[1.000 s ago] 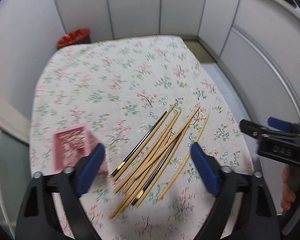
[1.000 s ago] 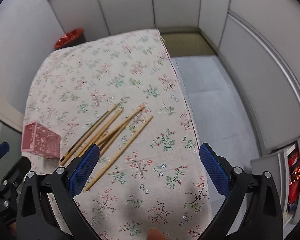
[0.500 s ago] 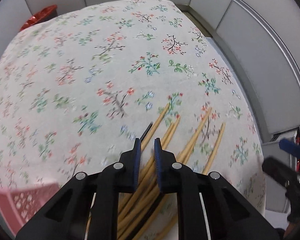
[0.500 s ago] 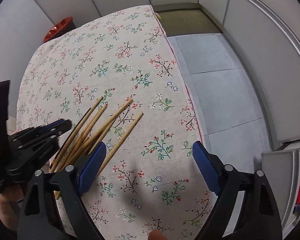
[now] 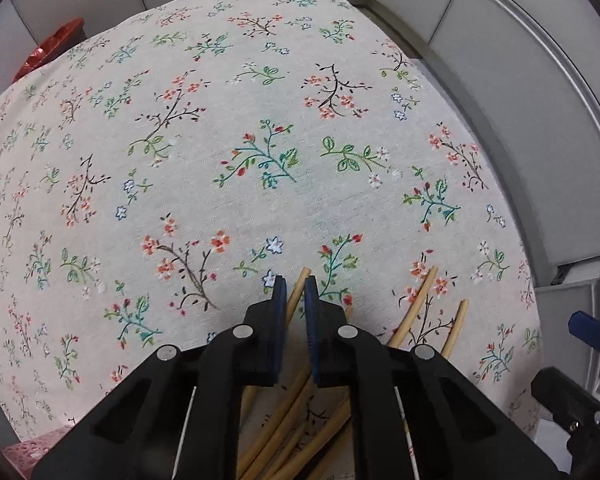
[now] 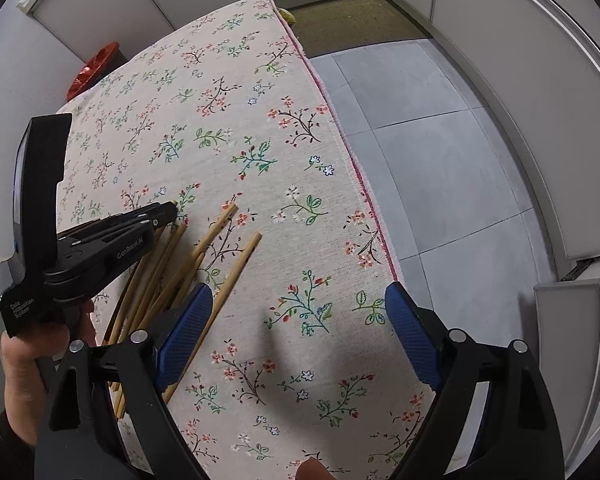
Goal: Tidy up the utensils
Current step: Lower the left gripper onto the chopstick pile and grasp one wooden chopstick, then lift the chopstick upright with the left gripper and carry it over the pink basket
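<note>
Sorting has barely begun: the chopsticks (image 6: 204,264) are seen lying in a loose fan on the flowered counter (image 5: 260,152), near its right edge in the right wrist view, and none is seen put away. A corner of a pink basket (image 5: 24,452) is glimpsed at the near left of the left wrist view. The left gripper (image 5: 295,292) is lowered onto the left side of the pile; its jaws have just been closing and are now nearly shut, with one pale chopstick (image 5: 297,294) caught between them. The right gripper (image 6: 296,320) is held near the counter's right edge, its jaws spread wide and gripping nothing, the left one lying over the rightmost chopstick.
</note>
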Tool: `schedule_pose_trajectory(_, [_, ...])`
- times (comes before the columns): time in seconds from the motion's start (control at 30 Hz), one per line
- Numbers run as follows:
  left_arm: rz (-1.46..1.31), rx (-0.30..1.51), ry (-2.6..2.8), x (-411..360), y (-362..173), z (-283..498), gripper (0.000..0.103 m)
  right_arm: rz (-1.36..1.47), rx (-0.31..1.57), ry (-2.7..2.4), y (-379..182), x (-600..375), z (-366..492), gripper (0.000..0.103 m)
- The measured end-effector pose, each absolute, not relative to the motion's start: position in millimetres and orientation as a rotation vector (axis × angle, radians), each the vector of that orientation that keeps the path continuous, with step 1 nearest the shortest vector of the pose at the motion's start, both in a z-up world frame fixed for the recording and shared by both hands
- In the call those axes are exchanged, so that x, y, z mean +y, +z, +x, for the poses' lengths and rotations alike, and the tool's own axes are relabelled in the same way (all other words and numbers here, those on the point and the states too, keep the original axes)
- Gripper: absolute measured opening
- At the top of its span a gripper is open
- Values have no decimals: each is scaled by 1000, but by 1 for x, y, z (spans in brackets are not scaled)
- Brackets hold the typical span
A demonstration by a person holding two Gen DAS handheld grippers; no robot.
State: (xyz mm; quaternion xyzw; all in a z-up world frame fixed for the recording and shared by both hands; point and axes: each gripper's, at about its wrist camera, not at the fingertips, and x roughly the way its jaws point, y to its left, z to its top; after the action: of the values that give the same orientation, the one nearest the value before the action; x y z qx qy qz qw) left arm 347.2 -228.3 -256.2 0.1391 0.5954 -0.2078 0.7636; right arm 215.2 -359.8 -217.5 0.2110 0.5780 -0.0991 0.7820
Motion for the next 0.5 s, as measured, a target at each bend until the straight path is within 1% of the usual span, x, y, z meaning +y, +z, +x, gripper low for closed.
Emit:
schedule_pose_trajectory(0.1, [292, 1261, -432, -219, -247, 338, 8, 473, 1250, -223, -222, -363, 217, 84])
schedule_pose_trajectory(0.17, [277, 1240, -431, -210, -236, 329, 8, 508, 1251, -205, -225, -364, 218, 82])
schedule_pose_trajectory(0.23, [265, 1204, -429, -199, -219, 319, 8, 536, 1254, -177, -229, -362, 222, 70])
schedule_pose_trajectory(0.33, [263, 1146, -429, -185, -193, 300, 7, 559, 1251, -132, -235, -354, 228, 60])
schedule_pose_trajectory(0.5, [211, 1065, -459, -154, -153, 272, 7, 569, 1253, -102, -246, -339, 236, 50])
